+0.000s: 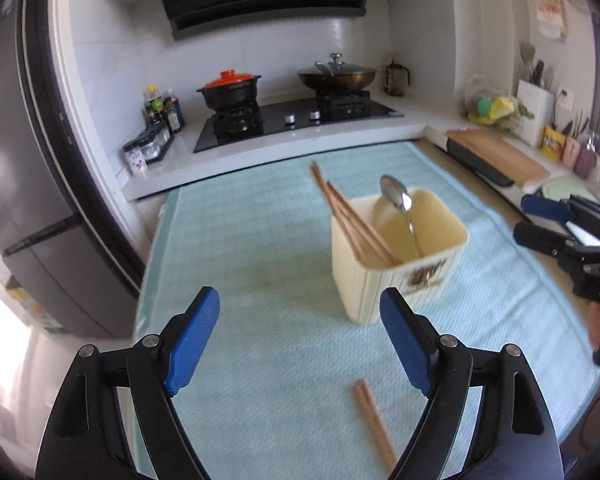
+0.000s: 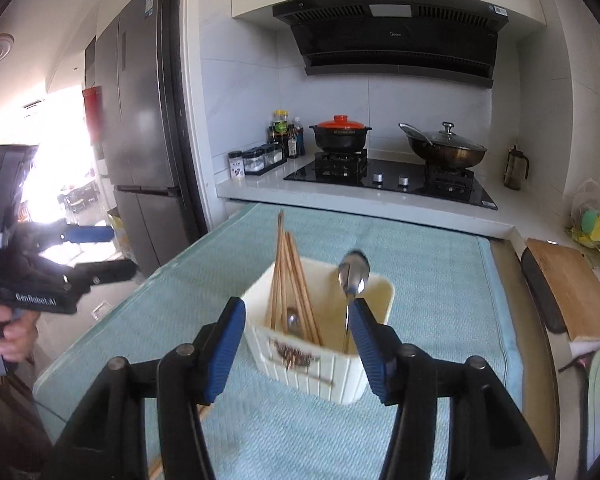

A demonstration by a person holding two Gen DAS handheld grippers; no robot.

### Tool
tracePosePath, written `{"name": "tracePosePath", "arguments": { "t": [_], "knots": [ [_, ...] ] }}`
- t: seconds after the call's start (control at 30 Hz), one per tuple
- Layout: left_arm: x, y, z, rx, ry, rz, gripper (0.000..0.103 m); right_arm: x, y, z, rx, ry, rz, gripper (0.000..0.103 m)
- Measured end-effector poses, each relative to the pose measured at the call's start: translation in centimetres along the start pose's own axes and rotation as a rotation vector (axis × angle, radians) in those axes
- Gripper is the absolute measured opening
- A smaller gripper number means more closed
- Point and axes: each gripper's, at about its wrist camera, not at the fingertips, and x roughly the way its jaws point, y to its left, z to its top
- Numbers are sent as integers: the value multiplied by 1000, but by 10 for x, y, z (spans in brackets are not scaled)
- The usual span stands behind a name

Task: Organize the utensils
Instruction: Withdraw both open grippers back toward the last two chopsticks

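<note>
A cream utensil holder point(image 1: 396, 264) stands on the light green mat point(image 1: 260, 248); it also shows in the right wrist view point(image 2: 320, 364). Several wooden chopsticks point(image 1: 348, 216) lean in its left side, and a metal spoon point(image 1: 398, 196) stands bowl-up in its right side. In the right wrist view the chopsticks point(image 2: 286, 276) and the spoon point(image 2: 354, 272) show the same way. A loose pair of chopsticks point(image 1: 374, 424) lies on the mat near my left gripper point(image 1: 300, 344), which is open and empty. My right gripper point(image 2: 300, 352) is open and empty, just in front of the holder.
A gas stove point(image 1: 292, 120) with a red-lidded pot point(image 1: 230, 90) and a wok point(image 1: 336, 74) lies behind the mat. Condiment bottles point(image 1: 162, 114) stand at the left. A wooden cutting board point(image 1: 500, 156) lies at the right. A grey fridge point(image 1: 28, 160) stands at the left.
</note>
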Motion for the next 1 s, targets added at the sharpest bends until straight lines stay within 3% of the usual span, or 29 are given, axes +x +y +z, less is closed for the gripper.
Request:
{"name": "tracePosePath", "arguments": {
  "t": [0.1, 0.2, 0.33, 0.43, 0.57, 1.0],
  "knots": [
    [-14, 1, -34, 30, 39, 23, 86, -18, 10, -42, -19, 27, -42, 55],
    [-22, -1, -66, 3, 63, -2, 86, -30, 13, -78, 12, 52, -71, 55],
    [-25, -10, -101, -64, 72, -18, 86, -40, 12, -116, 106, 84, -81, 55],
    [-20, -9, -121, -164, 92, -76, 86, -43, 14, -136, 141, 106, -92, 55],
    [-6, -4, -138, -255, 125, -115, 86, -48, 20, -150, 139, 130, -99, 55],
    [43, -16, -163, -265, 208, -149, 86, -48, 35, -171, 183, 157, -66, 55]
  ]
}}
